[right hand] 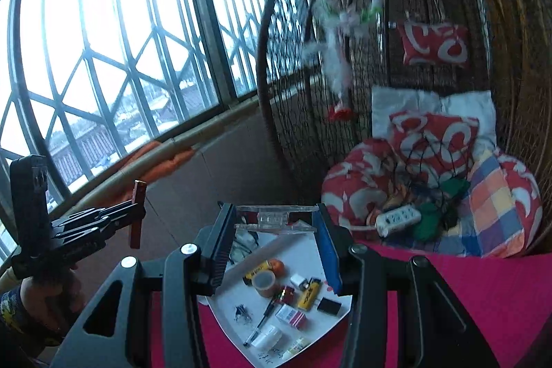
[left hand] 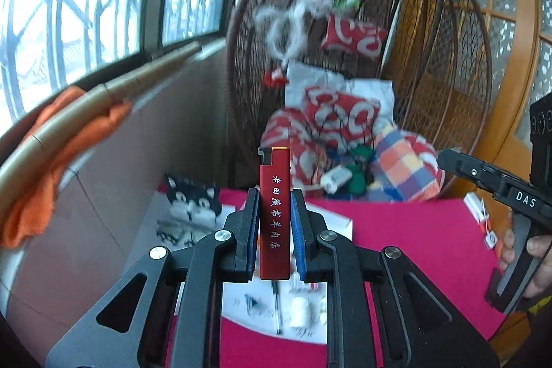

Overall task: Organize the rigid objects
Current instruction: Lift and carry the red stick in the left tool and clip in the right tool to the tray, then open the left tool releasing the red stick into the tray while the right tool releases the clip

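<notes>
My left gripper (left hand: 275, 223) is shut on a slim red lighter (left hand: 274, 216) with white lettering and holds it upright above the table; it also shows in the right wrist view (right hand: 137, 212). My right gripper (right hand: 274, 223) is shut on a clear plastic case (right hand: 272, 218), held level between the pads above a white sheet (right hand: 310, 250). On the sheet lie a tape roll (right hand: 264, 281), a yellow lighter (right hand: 308, 294), a pen (right hand: 260, 321), a white cylinder (right hand: 267, 337), a black box (right hand: 328, 306) and other small items.
The table has a pink cloth (right hand: 465, 306). A wicker hanging chair (right hand: 431, 57) with red cushions and a power strip (right hand: 398, 219) stands behind it. A cat-face box (left hand: 191, 199) sits at the left. Windows and an orange cloth (left hand: 62, 157) on a rail are left.
</notes>
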The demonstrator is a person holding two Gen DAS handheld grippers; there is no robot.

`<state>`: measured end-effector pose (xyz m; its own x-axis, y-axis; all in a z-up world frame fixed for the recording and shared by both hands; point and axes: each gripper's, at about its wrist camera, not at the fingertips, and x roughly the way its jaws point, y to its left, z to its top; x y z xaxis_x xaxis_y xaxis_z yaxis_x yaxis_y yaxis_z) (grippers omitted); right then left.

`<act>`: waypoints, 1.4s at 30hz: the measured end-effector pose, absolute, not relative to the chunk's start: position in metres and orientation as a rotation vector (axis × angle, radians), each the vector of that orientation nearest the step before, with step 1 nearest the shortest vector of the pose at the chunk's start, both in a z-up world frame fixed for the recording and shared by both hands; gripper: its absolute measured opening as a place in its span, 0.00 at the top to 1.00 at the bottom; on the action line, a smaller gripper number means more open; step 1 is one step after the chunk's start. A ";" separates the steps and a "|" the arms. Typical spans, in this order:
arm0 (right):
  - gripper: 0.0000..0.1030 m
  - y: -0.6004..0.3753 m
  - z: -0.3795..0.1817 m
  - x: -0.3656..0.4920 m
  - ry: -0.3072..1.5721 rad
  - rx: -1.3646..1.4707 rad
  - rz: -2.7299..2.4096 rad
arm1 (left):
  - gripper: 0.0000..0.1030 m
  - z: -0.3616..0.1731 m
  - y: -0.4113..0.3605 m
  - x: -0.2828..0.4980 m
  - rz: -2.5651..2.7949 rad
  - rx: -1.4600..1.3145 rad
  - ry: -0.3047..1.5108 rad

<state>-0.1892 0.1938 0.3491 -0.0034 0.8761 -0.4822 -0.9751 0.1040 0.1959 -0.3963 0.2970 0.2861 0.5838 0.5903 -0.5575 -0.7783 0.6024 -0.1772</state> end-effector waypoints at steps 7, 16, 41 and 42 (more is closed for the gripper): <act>0.56 0.233 0.291 -0.189 0.725 -0.319 1.412 | 0.84 0.216 0.330 -0.374 0.789 -0.493 0.670; 0.56 0.274 0.197 -0.188 0.974 -0.475 1.292 | 0.84 0.117 0.358 -0.335 0.728 -0.650 0.930; 0.00 0.287 0.169 -0.201 0.985 -0.517 1.216 | 0.08 0.108 0.351 -0.321 0.757 -0.588 0.963; 0.00 0.285 0.171 -0.202 0.976 -0.513 1.216 | 0.06 0.108 0.351 -0.321 0.762 -0.581 0.961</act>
<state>-0.2020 0.2848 0.1710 0.0340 0.5405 -0.8407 -0.9379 0.3077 0.1599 -0.3214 0.3511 0.1085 0.3561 0.3097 -0.8816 -0.7877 0.6070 -0.1049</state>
